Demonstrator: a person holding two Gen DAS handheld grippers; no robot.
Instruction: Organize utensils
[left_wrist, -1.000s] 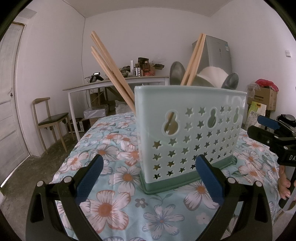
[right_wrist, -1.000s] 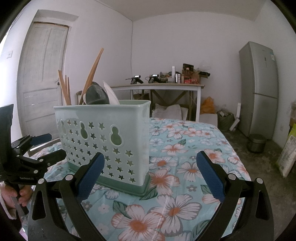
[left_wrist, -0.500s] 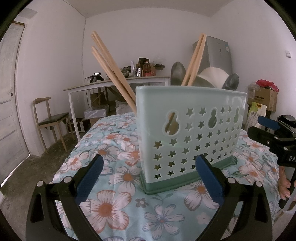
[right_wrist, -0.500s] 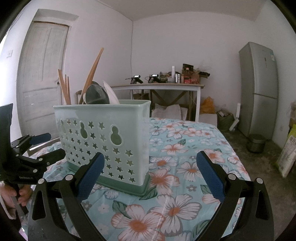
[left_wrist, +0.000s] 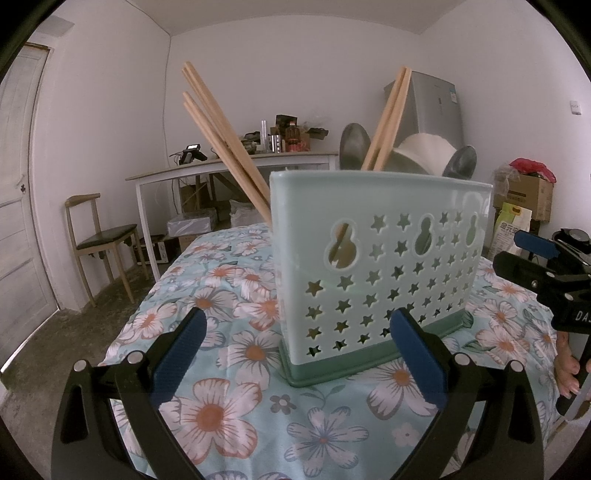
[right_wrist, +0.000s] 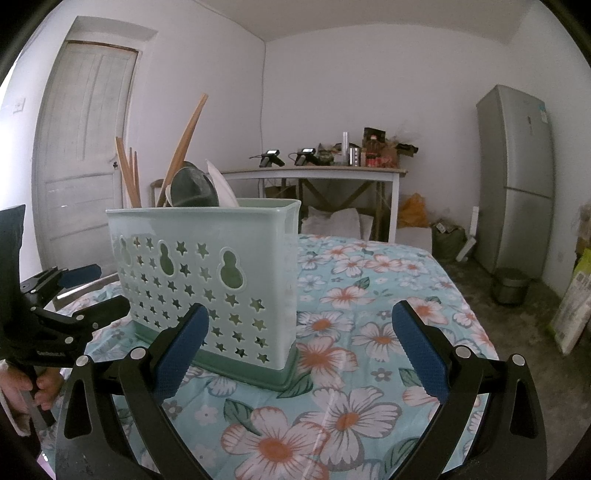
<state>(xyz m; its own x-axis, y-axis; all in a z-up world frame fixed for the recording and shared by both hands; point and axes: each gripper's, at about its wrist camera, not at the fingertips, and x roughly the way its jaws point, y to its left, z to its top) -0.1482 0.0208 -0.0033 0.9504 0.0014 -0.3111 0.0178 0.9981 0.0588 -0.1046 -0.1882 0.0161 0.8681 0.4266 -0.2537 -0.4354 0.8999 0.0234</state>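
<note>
While nothing has shifted in the last second, both the left gripper (left_wrist: 295, 354) and right gripper (right_wrist: 299, 350) hang spread and empty before the utensil caddy (left_wrist: 376, 266), its chopsticks (left_wrist: 221, 136) and spoons (left_wrist: 354, 147) stowed, so sorting looks finished.

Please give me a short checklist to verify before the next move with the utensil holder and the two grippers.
1. Left gripper open and holding nothing: ok.
2. Right gripper open and holding nothing: ok.
3. Utensil holder upright on the floral tablecloth: ok.
4. Chopsticks and spoons inside the holder: ok.
5. No loose utensils on the tablecloth: ok where visible; behind the holder, cannot tell.
</note>
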